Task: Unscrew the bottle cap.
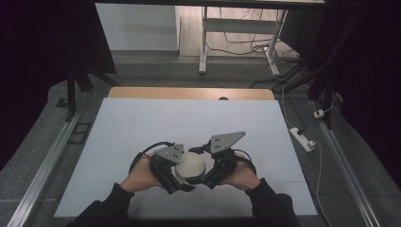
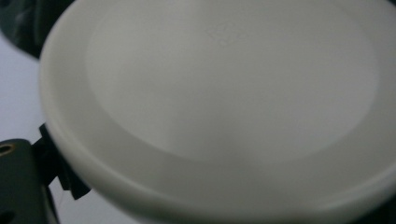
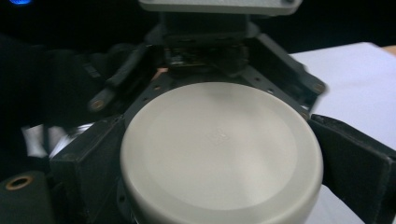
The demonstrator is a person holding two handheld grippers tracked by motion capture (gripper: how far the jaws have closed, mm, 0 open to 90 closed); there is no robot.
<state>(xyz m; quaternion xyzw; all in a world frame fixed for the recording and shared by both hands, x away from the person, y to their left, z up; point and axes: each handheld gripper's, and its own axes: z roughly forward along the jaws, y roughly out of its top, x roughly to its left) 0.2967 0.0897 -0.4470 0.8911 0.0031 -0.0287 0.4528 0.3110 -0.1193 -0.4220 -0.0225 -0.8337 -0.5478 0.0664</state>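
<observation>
A round white container point(image 1: 191, 164) with a flat lid sits low on the white table sheet point(image 1: 142, 127), near the front. My left gripper point(image 1: 181, 179) holds it from the left and my right gripper point(image 1: 206, 176) from the right. In the right gripper view the lid point(image 3: 219, 149) lies between my two black fingers point(image 3: 84, 158), which press its sides. Beyond it, the left gripper's black linkage point(image 3: 205, 56) wraps the far side. In the left gripper view the lid point(image 2: 224, 93) is very close, and one black finger point(image 2: 53, 163) touches its rim at the lower left.
The wooden table edge point(image 1: 189, 92) runs along the back. Behind it are a white desk frame point(image 1: 203, 42) and loose cables point(image 1: 246, 45) on the floor. A power strip point(image 1: 302, 138) lies off the table's right side. Metal rails point(image 1: 42, 175) flank the table.
</observation>
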